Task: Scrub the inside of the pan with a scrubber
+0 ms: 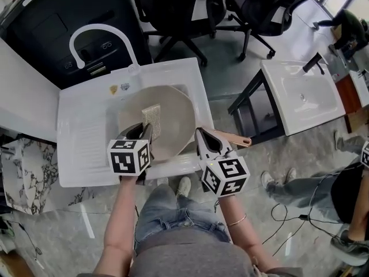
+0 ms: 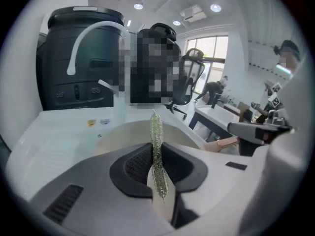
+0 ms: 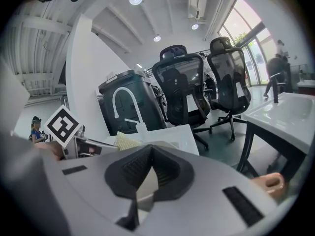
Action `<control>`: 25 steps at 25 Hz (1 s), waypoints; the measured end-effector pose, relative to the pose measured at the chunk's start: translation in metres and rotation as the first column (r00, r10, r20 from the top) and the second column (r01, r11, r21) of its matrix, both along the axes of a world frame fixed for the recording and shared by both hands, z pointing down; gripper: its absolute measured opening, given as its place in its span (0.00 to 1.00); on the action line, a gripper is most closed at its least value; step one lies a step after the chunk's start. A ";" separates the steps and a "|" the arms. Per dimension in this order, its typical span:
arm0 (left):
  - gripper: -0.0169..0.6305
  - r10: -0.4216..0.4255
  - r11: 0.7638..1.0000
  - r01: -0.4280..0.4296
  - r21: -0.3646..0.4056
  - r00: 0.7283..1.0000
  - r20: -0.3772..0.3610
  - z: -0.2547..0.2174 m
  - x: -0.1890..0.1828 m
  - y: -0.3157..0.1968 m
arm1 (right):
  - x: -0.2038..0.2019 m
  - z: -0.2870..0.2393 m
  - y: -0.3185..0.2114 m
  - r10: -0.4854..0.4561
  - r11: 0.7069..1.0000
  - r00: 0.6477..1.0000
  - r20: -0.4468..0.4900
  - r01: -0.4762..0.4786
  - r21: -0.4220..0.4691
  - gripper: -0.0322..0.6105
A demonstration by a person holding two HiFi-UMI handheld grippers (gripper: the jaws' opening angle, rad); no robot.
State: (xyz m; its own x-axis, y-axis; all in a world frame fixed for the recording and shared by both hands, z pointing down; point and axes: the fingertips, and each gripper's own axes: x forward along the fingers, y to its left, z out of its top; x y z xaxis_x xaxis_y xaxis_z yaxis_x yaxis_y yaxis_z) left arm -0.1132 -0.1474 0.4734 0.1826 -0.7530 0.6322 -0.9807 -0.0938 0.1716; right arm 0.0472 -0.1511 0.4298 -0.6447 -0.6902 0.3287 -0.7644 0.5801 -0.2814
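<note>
— What is taking up the most room?

— The white sink [image 1: 86,114] is filling the middle, its drainboard stretching left and its faucet [image 1: 101,30] arching over the back edge. The tan pan [image 1: 173,114] is sitting in the basin, its rim crowding the basin walls and its handle [image 1: 237,139] jutting past the right edge.

— And the grippers?

— The right gripper [image 1: 200,134] is pinching the pan's near rim beside the handle, jaws drawn together. The left gripper [image 1: 147,130] is clamping the scrubber [image 1: 152,115] upright over the pan's inside, with bare pan showing around it.
</note>
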 end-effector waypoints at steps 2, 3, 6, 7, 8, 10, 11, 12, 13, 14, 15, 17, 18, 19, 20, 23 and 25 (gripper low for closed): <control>0.13 0.061 0.998 -0.062 -0.016 0.998 -0.026 0.003 0.020 -0.005 | 0.003 0.001 0.000 0.012 1.000 1.000 0.001 -0.012 -0.005 0.07; 0.13 0.093 0.995 -0.094 -0.032 0.995 -0.035 0.007 0.030 -0.006 | 0.004 0.002 0.000 0.017 1.000 1.000 0.000 -0.017 -0.007 0.06; 0.13 0.187 0.977 -0.192 -0.092 0.981 -0.059 0.020 0.054 -0.007 | 0.006 0.006 -0.001 0.035 0.999 0.999 -0.009 -0.035 -0.013 0.07; 0.13 0.216 0.968 -0.222 -0.113 0.974 -0.065 0.025 0.060 -0.007 | 0.007 0.008 -0.002 0.043 0.999 0.999 -0.014 -0.043 -0.016 0.07; 0.13 0.243 0.959 -0.251 -0.135 0.967 -0.071 0.029 0.066 -0.006 | 0.009 0.008 -0.003 0.051 0.999 0.999 -0.018 -0.051 -0.018 0.07; 0.13 0.288 0.938 -0.299 -0.176 0.954 -0.090 0.037 0.074 -0.006 | 0.010 0.009 -0.004 0.065 0.998 0.998 -0.026 -0.066 -0.022 0.07; 0.13 0.304 0.928 -0.319 -0.195 0.947 -0.103 0.041 0.076 -0.007 | 0.010 0.009 -0.006 0.074 0.997 0.997 -0.028 -0.074 -0.023 0.07; 0.13 0.317 0.918 -0.336 -0.212 0.941 -0.119 0.044 0.079 -0.008 | 0.010 0.009 -0.007 0.083 0.996 0.996 -0.030 -0.083 -0.024 0.07; 0.13 0.327 0.909 -0.351 -0.227 0.935 -0.136 0.048 0.080 -0.009 | 0.009 0.008 -0.009 0.091 0.995 0.995 -0.033 -0.092 -0.025 0.07; 0.13 0.335 0.900 -0.364 -0.240 0.930 -0.153 0.052 0.082 -0.010 | 0.008 0.008 -0.010 0.098 0.995 0.994 -0.036 -0.099 -0.027 0.06; 0.13 0.343 0.892 -0.376 -0.252 0.925 -0.165 0.055 0.083 -0.012 | 0.007 0.009 -0.012 0.104 0.994 0.994 -0.040 -0.105 -0.028 0.07; 0.13 0.361 0.874 -0.398 -0.277 0.916 -0.178 0.063 0.084 -0.014 | 0.004 0.010 -0.016 0.112 0.993 0.993 -0.048 -0.114 -0.032 0.07; 0.13 0.371 0.865 -0.411 -0.289 0.910 -0.183 0.068 0.085 -0.015 | 0.003 0.011 -0.017 0.117 0.992 0.992 -0.051 -0.119 -0.035 0.07; 0.13 0.382 0.855 -0.423 -0.299 0.905 -0.188 0.072 0.086 -0.015 | 0.002 0.012 -0.018 0.122 0.992 0.991 -0.055 -0.124 -0.038 0.07; 0.13 0.391 0.847 -0.433 -0.308 0.900 -0.190 0.076 0.087 -0.016 | 0.001 0.013 -0.020 0.125 0.991 0.990 -0.059 -0.128 -0.041 0.07; 0.13 0.404 0.835 -0.439 -0.332 0.898 -0.173 0.087 0.082 -0.021 | -0.008 0.015 -0.024 0.124 0.991 0.990 -0.069 -0.128 -0.047 0.07; 0.13 0.402 0.836 -0.430 -0.341 0.903 -0.154 0.092 0.076 -0.026 | -0.015 0.015 -0.027 0.116 0.992 0.990 -0.074 -0.120 -0.050 0.07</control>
